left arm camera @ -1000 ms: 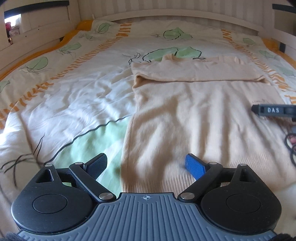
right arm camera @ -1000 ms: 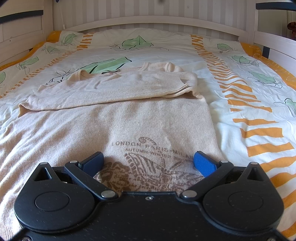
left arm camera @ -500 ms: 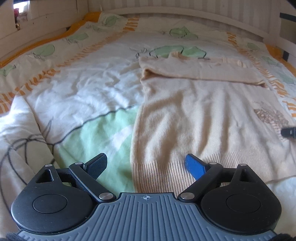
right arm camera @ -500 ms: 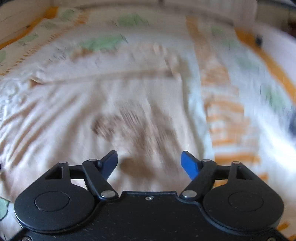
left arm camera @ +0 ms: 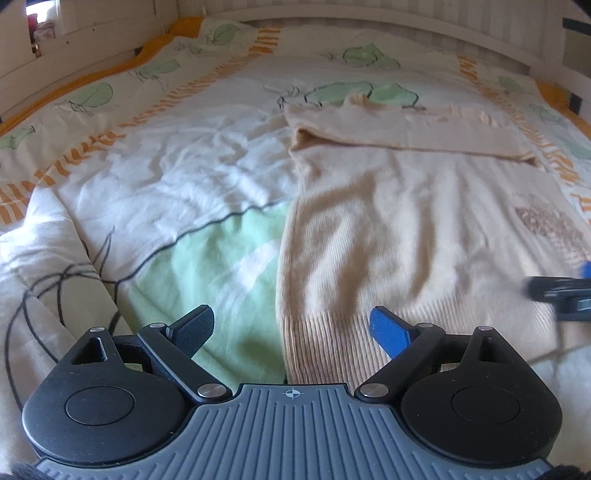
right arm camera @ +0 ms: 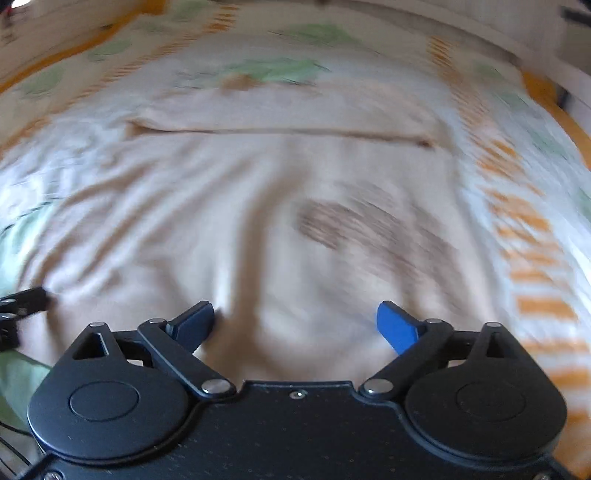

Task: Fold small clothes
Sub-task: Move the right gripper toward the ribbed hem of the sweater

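Observation:
A cream knit sweater point(left arm camera: 406, 206) lies flat on the bed, both sleeves folded across its chest, a brown print near its right side point(left arm camera: 546, 221). My left gripper point(left arm camera: 291, 328) is open and empty, straddling the sweater's ribbed hem at its lower left corner point(left arm camera: 314, 347). My right gripper point(right arm camera: 295, 321) is open and empty over the hem of the sweater point(right arm camera: 258, 221); that view is blurred by motion. The right gripper also shows at the right edge of the left wrist view point(left arm camera: 561, 291).
The bed cover point(left arm camera: 155, 177) is white with green leaves and orange stripes, rumpled at the near left. A wooden bed frame point(left arm camera: 369, 22) runs along the far end and sides. A thin black cable point(left arm camera: 22, 317) lies at the near left.
Both grippers have drawn back toward the sweater's hem. The right gripper has swung left and is moving fast, blurring its view. Both stay open.

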`<state>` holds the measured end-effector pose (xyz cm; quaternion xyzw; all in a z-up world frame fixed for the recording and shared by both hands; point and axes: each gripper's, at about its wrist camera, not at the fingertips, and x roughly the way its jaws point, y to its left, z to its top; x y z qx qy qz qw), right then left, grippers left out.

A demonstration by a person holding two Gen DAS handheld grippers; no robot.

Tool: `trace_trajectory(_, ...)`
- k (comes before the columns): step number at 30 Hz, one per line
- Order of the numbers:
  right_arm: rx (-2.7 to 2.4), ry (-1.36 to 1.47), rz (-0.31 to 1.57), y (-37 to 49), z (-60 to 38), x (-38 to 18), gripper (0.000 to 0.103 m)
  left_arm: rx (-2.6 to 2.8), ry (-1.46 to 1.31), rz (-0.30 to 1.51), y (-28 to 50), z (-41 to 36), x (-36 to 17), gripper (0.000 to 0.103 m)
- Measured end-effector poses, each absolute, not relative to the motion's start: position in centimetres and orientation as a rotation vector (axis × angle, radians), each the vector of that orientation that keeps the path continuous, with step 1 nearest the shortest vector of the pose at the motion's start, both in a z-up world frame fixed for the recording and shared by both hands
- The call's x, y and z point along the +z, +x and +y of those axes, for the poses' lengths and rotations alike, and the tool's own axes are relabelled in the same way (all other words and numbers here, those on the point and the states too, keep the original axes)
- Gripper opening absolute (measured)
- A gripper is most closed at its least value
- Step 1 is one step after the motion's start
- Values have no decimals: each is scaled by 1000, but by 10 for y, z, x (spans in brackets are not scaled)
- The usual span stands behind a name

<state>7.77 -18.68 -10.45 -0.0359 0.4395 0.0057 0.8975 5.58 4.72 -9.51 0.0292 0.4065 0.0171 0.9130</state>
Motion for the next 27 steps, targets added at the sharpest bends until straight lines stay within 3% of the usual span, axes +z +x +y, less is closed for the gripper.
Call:
trace_trajectory(9,-177,192,973,38,-273,-99,99,2,-1,875,54,53,-102,93)
trace_trajectory(17,-53,477,986,35,-302,-107,103,-22,-12,890,53,53,-101,93)
trace_trajectory(27,-6,538,977,36,-305,-111,103,-44,-45,892,54,55,-103,90)
